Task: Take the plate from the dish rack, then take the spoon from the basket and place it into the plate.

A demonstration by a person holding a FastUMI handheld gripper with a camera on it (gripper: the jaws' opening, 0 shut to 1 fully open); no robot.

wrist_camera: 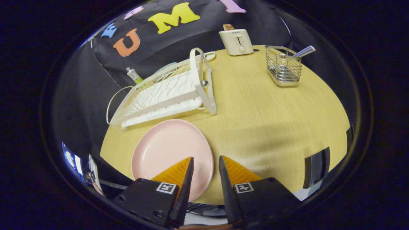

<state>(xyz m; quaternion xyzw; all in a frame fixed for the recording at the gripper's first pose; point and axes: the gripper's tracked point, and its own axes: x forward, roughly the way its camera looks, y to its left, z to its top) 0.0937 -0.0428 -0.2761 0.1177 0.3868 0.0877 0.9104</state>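
Plate point(169, 150) lies on table point(271, 121); gripper point(206, 158) fingers parted, holding nothing.

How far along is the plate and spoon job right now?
Done: the round pink plate lies flat on the wooden table, out of the white wire dish rack beside it. In hand: nothing; the gripper is open, one finger over the plate's rim. Left: the checked-handle spoon stands in the metal wire basket far beyond the fingers, to be fetched into the plate.

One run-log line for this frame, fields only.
stage: plate out of dish rack, flat on table | spoon in basket | gripper open, empty, over plate's edge
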